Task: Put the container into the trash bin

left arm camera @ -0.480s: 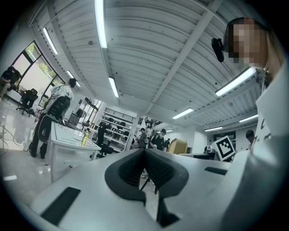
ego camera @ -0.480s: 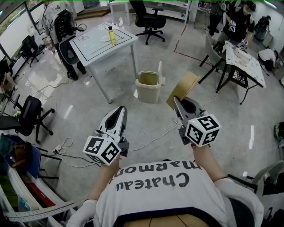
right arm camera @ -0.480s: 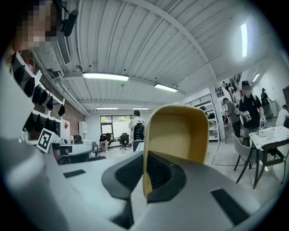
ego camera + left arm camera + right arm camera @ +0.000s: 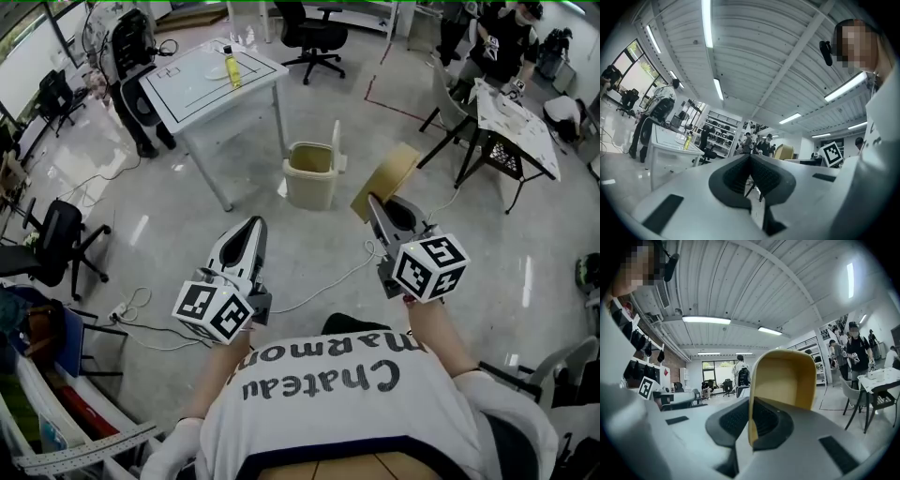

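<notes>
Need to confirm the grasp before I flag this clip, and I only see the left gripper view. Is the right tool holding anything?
Observer: Yes. The right tool is shut on one wall of a tan, round-cornered, paper-like open container.
Operator: Bin location? It's not in my view.
Observer: A beige rectangular plastic trash bin, with its lid flipped up, stands on the glossy grey floor, ahead and to the left of the right tool.
Operator: Is the container over it?
Observer: No. In the head view the container shows to the right of the bin, apart from its rim.
</notes>
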Available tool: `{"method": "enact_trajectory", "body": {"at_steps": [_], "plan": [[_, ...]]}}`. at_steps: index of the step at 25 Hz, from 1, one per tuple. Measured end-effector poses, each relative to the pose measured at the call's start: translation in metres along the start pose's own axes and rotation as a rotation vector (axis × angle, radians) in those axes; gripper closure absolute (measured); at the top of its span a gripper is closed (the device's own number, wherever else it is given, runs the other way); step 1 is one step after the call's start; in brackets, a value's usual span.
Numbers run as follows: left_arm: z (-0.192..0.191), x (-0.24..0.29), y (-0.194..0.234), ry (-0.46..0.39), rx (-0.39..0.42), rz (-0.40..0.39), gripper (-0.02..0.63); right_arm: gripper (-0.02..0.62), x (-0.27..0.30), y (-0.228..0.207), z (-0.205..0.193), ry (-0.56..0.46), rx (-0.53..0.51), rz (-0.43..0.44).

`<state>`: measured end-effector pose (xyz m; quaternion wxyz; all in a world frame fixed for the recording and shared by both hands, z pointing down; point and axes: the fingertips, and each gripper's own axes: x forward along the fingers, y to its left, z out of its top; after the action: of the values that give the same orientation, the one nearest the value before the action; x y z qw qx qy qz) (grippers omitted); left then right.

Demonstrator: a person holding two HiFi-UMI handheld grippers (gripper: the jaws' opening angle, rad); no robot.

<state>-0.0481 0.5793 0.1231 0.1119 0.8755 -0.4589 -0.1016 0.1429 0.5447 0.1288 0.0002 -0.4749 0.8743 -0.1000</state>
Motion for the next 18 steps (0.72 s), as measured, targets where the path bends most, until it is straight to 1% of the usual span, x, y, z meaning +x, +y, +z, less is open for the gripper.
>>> {"method": "enact_trajectory", "body": {"at_steps": [5, 9, 13, 15, 18], "plan": [[-0.001, 0.019, 0.019, 0.008, -0.005, 0.013, 0.583, 0.565, 0.028, -0.014, 0.004, 0.007, 0.009, 0.011], [0.002, 0.050, 0.046, -0.005, -0.005, 0.034, 0.583, 0.565, 0.072, -0.033, 0.006, 0.021, 0.003, 0.037], [0.009, 0.093, 0.076, -0.022, -0.010, 0.055, 0.581, 0.565, 0.120, -0.061, 0.014, 0.037, -0.003, 0.070], [0.014, 0.120, 0.090, -0.028, -0.008, 0.062, 0.581, 0.565, 0.145, -0.079, 0.024, 0.039, -0.018, 0.084], [0.021, 0.164, 0.103, -0.033, -0.004, 0.051, 0.581, 0.565, 0.180, -0.111, 0.043, 0.034, -0.030, 0.095]]}}
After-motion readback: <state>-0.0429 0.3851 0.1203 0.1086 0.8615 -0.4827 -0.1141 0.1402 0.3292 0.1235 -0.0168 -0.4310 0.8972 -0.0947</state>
